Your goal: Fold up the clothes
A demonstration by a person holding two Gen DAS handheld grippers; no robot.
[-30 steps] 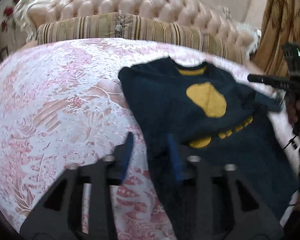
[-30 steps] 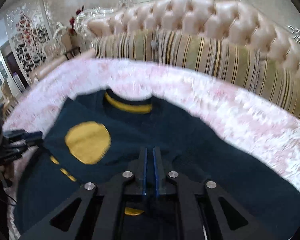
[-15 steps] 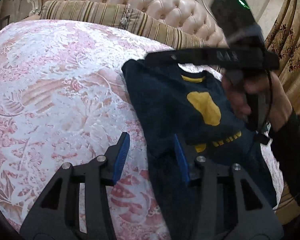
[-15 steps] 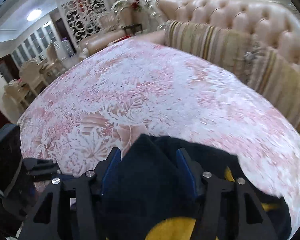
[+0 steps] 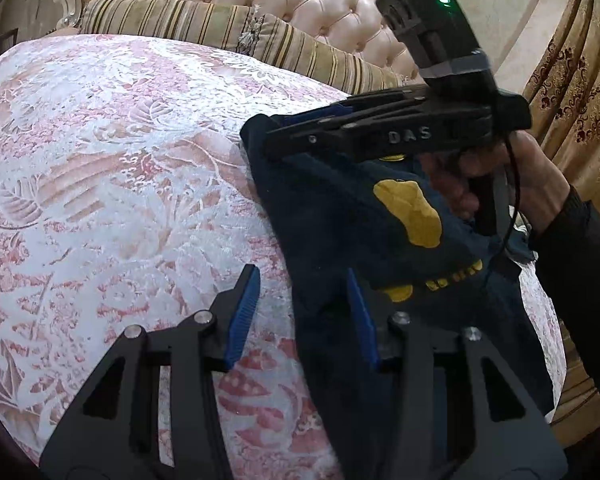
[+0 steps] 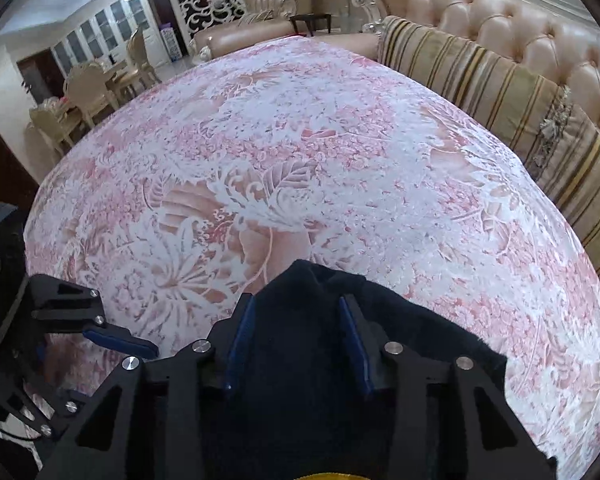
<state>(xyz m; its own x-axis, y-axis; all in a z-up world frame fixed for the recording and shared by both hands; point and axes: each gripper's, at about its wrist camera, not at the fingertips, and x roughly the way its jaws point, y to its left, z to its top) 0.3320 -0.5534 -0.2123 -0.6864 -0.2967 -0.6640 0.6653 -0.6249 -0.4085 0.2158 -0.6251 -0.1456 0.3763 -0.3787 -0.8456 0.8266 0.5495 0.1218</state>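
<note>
A dark blue sweater (image 5: 340,208) with yellow patches lay on the pink floral bedspread (image 5: 100,160). The left gripper (image 5: 302,312) stood with fingers apart straddling its edge; the right gripper (image 6: 296,340), fingers apart, had sweater fabric bunched between them.

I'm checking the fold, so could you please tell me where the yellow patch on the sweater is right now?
In the left wrist view, the yellow patch lies right of centre on the dark sweater, below the right tongs and beside the hand holding them.

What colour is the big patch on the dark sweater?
Yellow patch on a navy sweater; it shows best in the left wrist view.
</note>
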